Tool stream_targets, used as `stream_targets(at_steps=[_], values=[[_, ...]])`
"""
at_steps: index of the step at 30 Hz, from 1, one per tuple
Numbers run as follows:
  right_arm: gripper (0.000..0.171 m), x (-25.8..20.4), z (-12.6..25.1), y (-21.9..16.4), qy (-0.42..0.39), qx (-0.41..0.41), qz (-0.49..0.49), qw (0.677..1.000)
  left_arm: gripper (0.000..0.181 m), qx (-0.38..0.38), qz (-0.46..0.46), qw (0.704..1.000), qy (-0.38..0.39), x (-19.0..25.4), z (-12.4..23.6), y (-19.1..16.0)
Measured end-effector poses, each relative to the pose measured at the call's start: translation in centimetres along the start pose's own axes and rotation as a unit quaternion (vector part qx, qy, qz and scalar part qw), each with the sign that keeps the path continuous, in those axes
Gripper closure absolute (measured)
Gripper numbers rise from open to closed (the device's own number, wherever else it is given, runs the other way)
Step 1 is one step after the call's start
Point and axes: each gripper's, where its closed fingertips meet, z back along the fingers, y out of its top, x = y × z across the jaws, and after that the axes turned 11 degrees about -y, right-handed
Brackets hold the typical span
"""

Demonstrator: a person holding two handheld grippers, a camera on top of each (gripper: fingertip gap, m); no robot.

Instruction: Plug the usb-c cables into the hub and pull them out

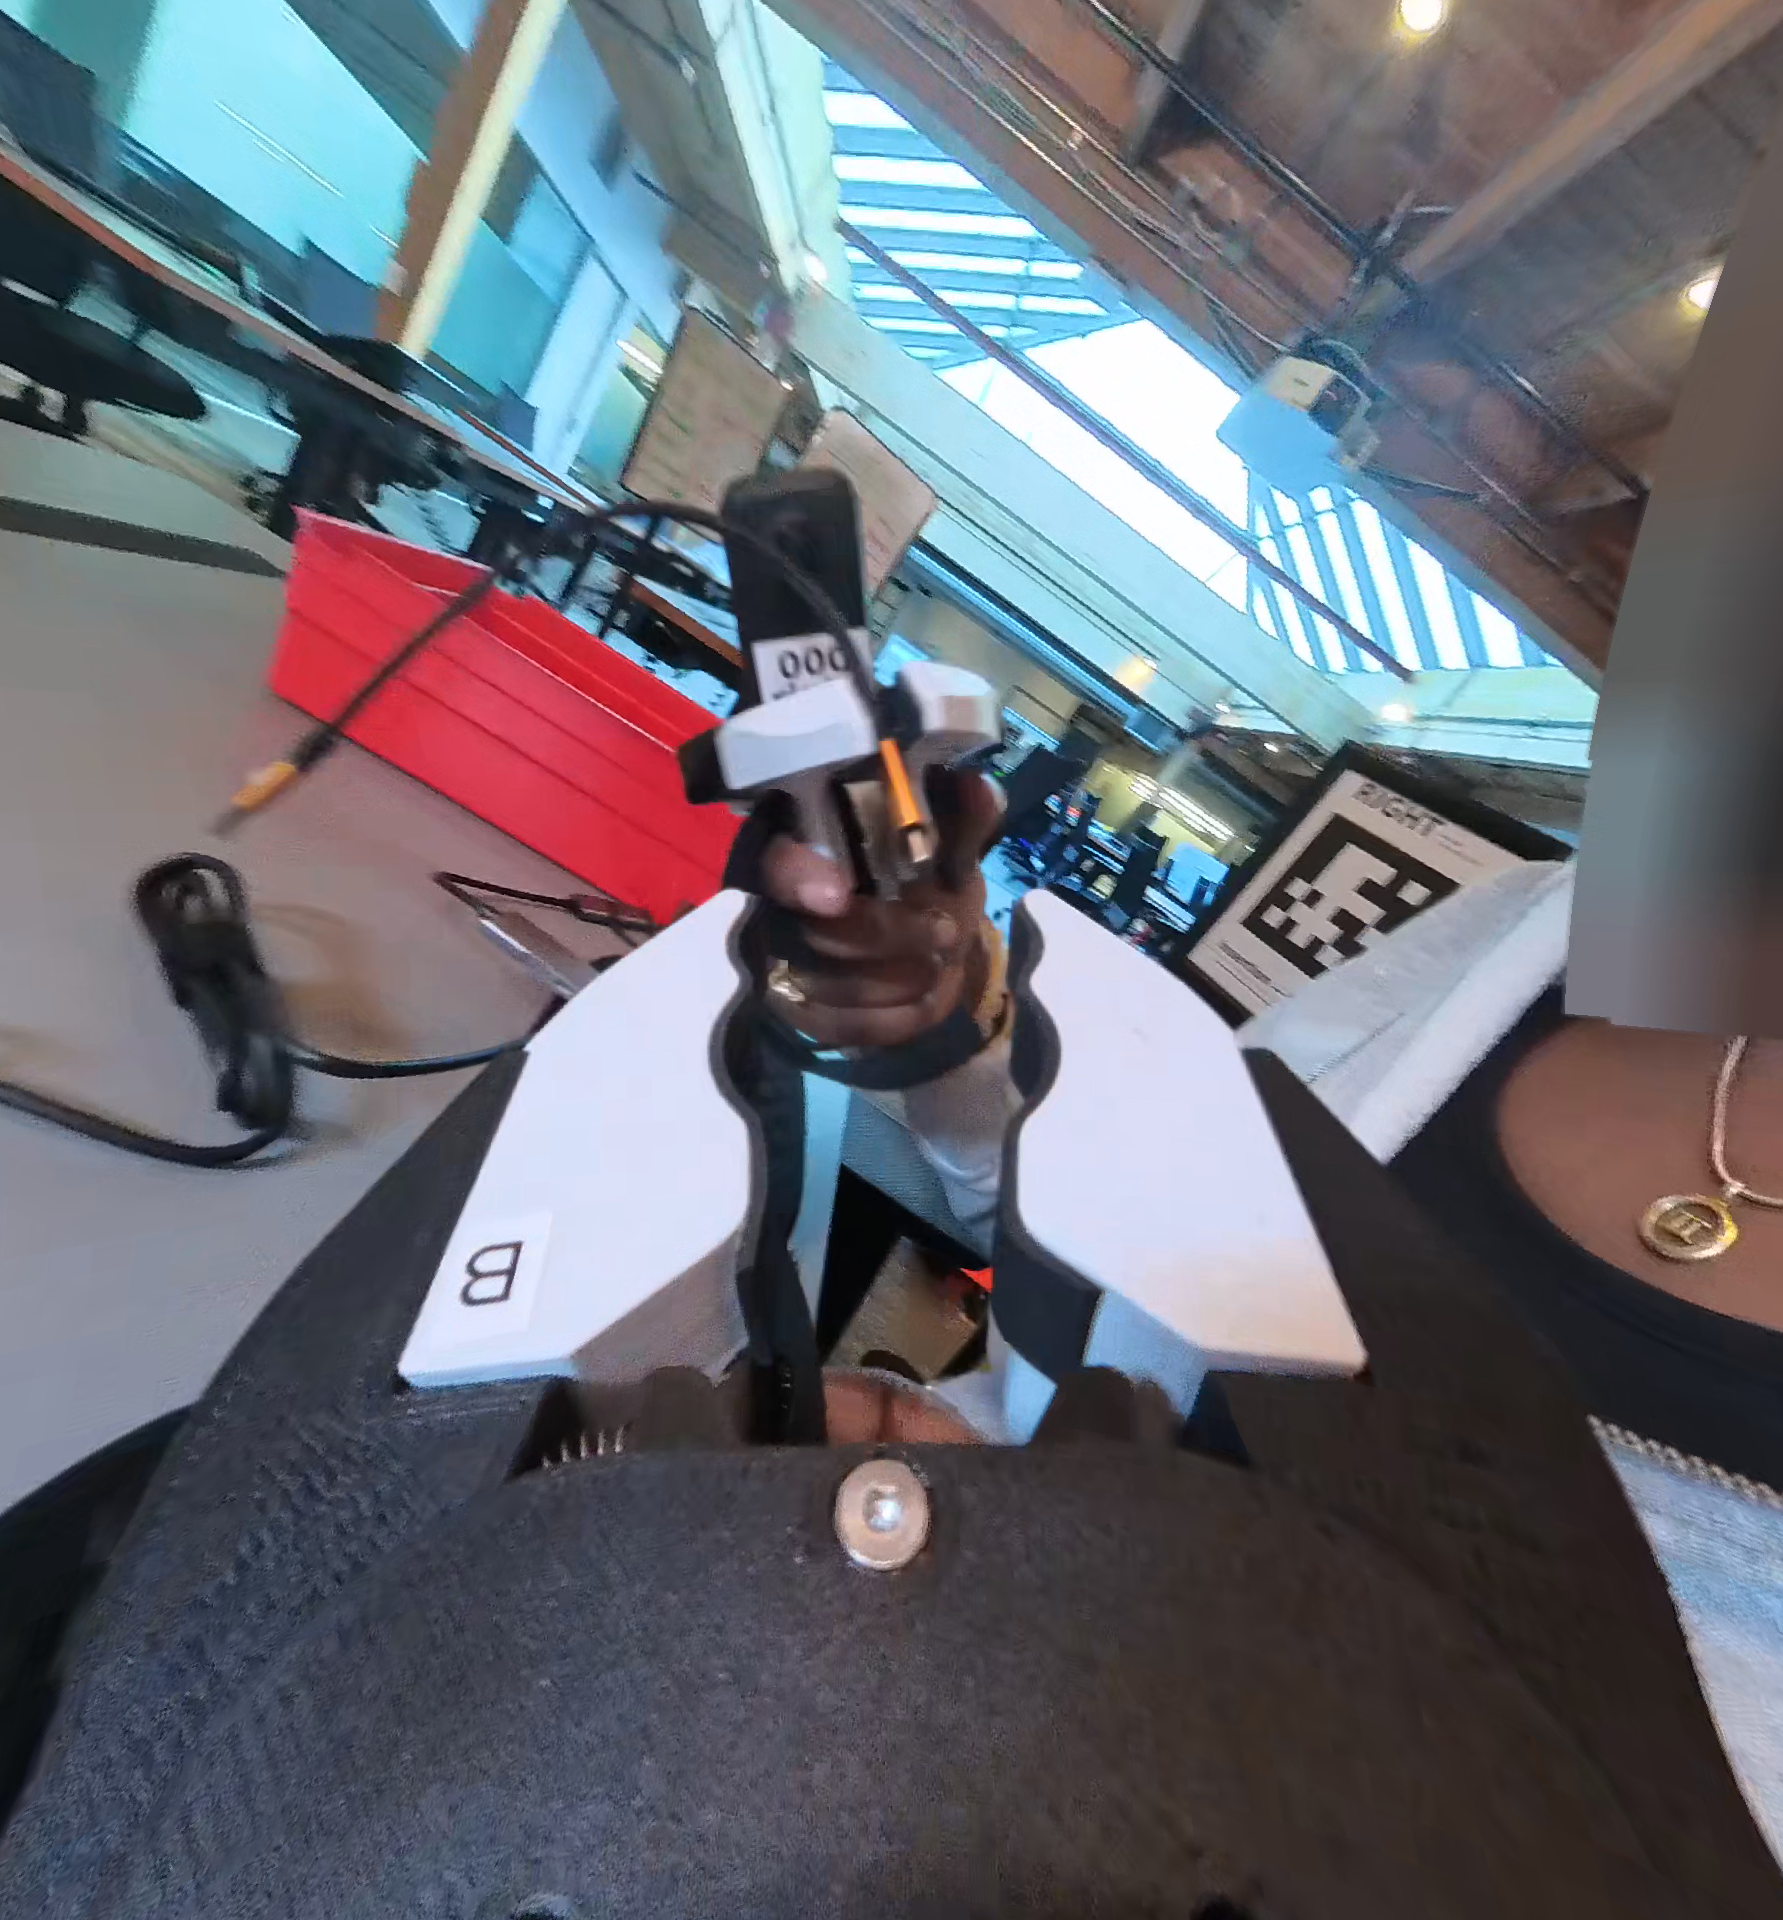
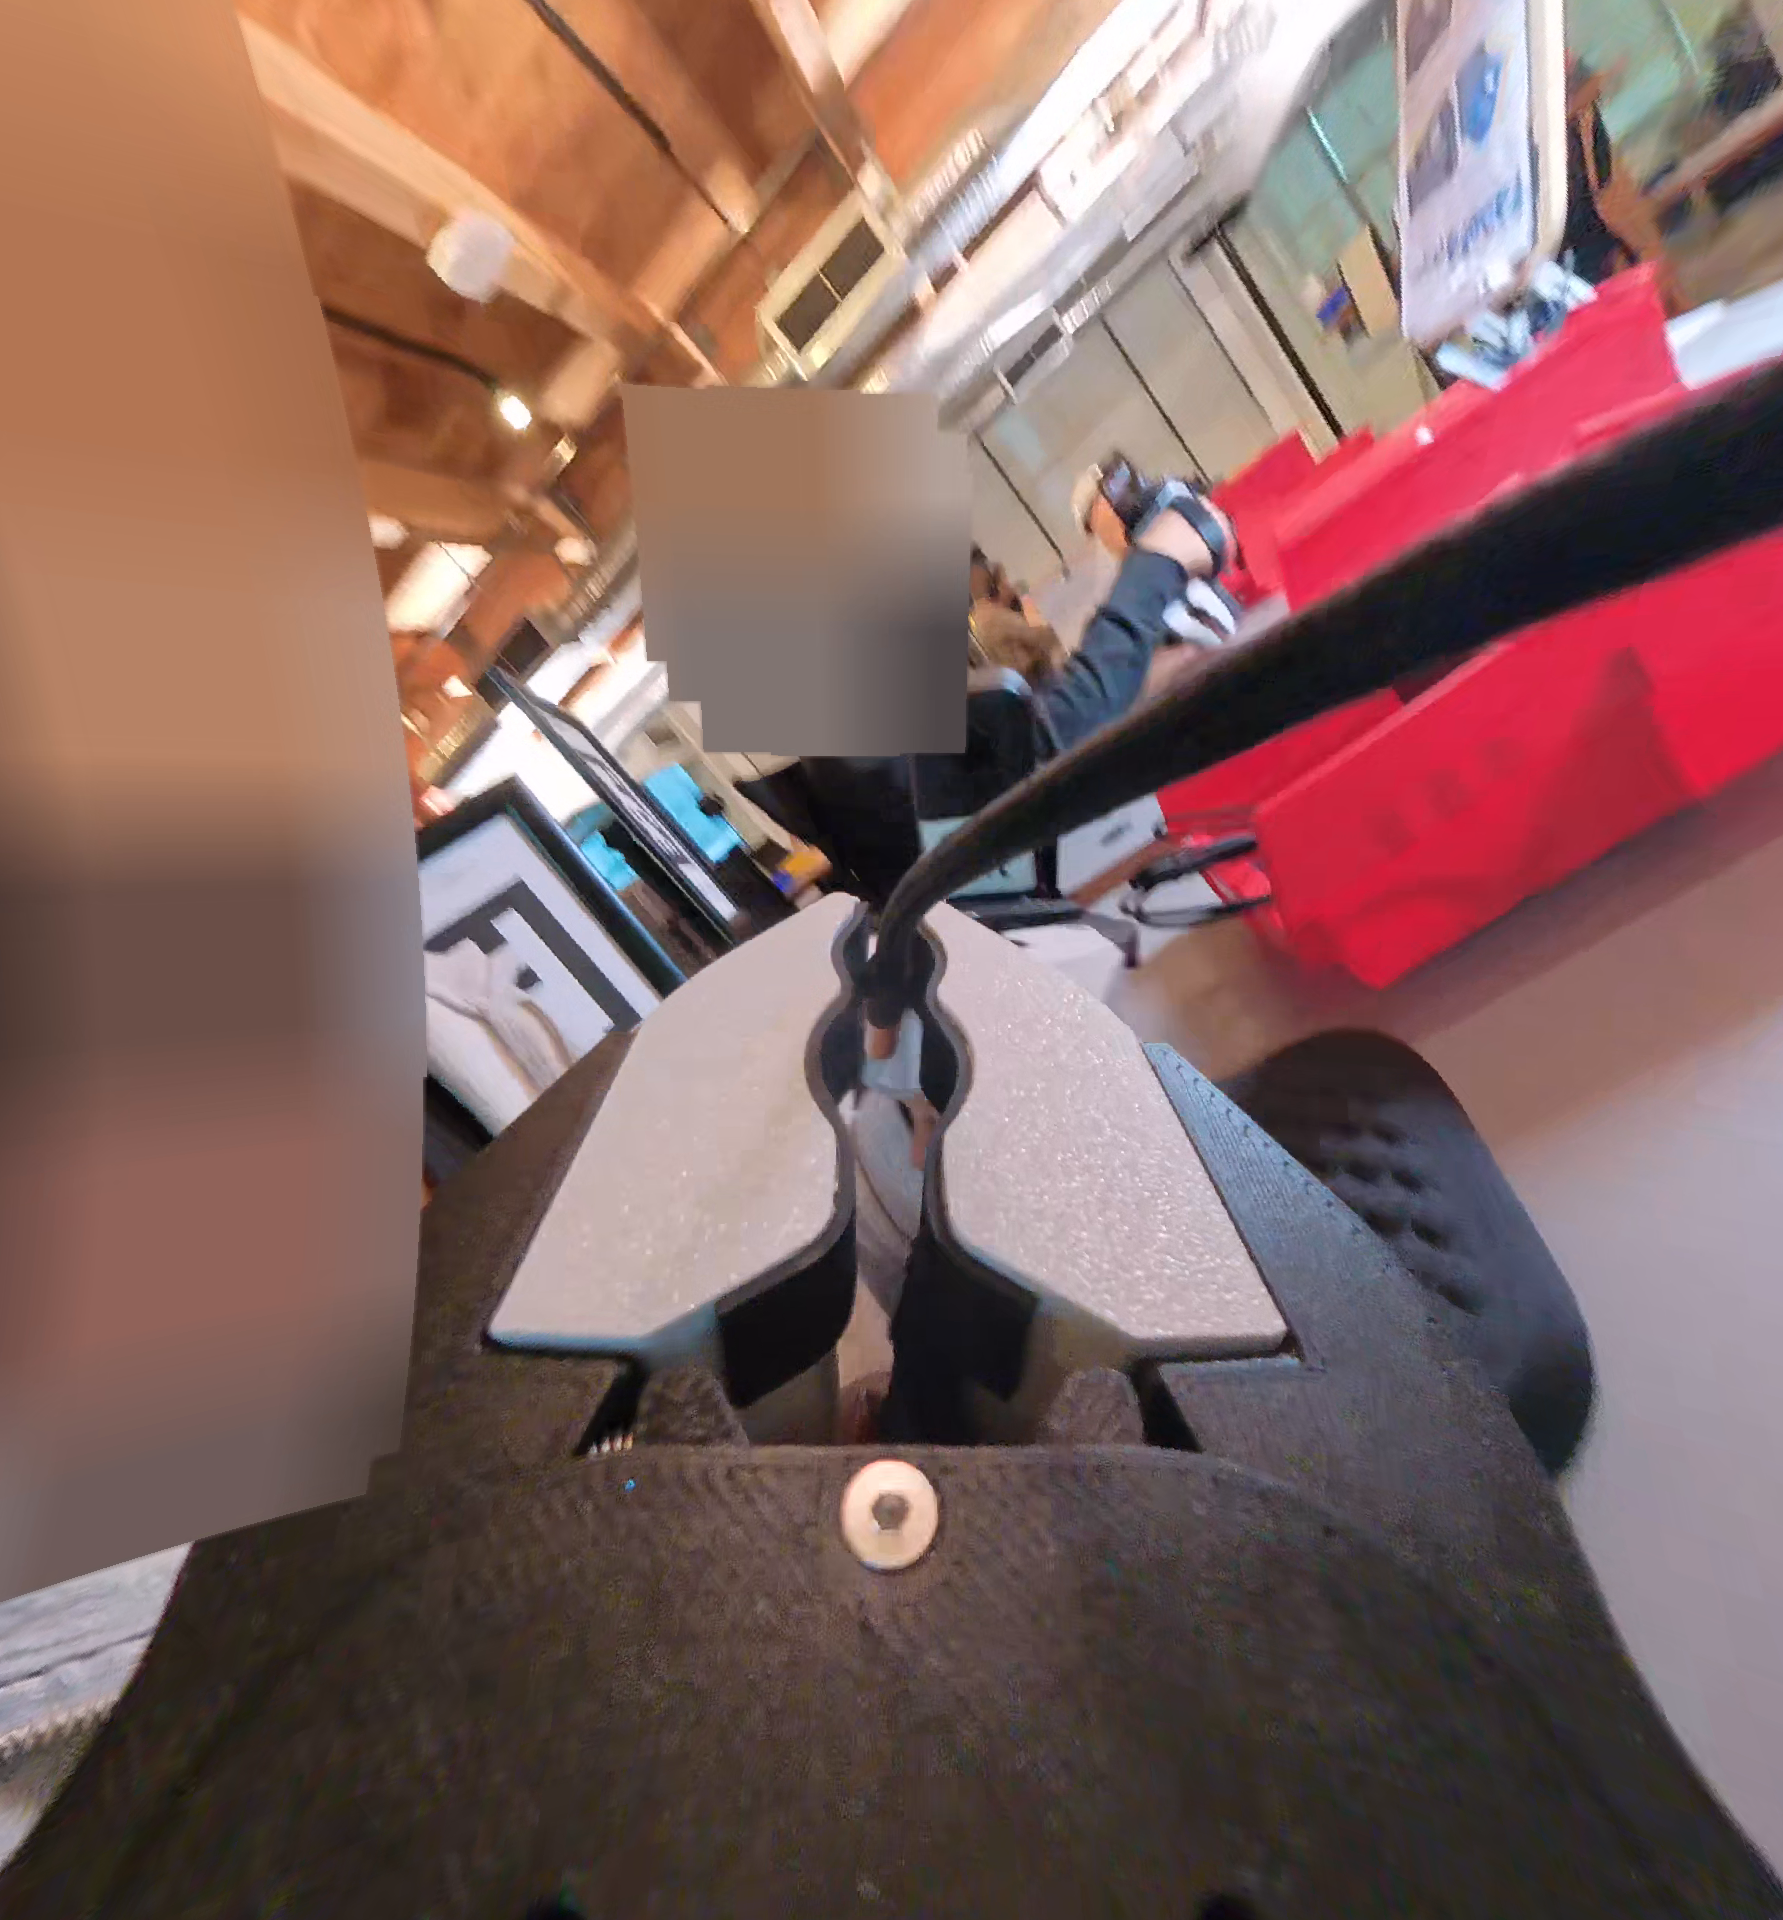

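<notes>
In the left wrist view my left gripper (image 1: 882,920) is raised off the table, open and empty. Straight ahead a hand holds my right gripper (image 1: 861,774), shut on a thin black USB-C cable (image 1: 419,634). Its orange plug (image 1: 908,816) with a metal tip sticks out toward me. The cable arcs left, and its other orange plug (image 1: 269,779) hangs over the table. In the right wrist view my right gripper (image 2: 887,940) pinches the black cable (image 2: 1386,623) at its tips. I cannot make out the hub with certainty.
A blurred black cable bundle (image 1: 212,966) lies on the grey table (image 1: 87,1247) at the left. Red bins (image 1: 513,717) stand behind it. A board with a black-and-white marker (image 1: 1334,894) stands at the right. Another person (image 2: 1126,644) works at a far table. Left and right tips are no more than a few centimetres apart.
</notes>
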Motion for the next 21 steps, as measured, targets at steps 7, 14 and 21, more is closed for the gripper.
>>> stream_targets(at_steps=[7,14,21], values=[[0.165,1.9,-0.3,-2.3,-0.079,-0.116,0.053,0.989,0.158,-0.060,-0.025,0.997,0.049,-1.4,-0.8,-0.7],[0.164,1.6,-1.3,-2.3,-0.102,-0.146,0.141,0.974,0.174,-0.015,-0.047,0.998,0.025,-1.4,-1.1,-1.0],[0.147,0.9,-1.4,-0.4,-0.128,-0.011,0.179,0.975,0.174,0.130,-0.098,0.987,-0.004,-0.5,-0.4,2.4]])
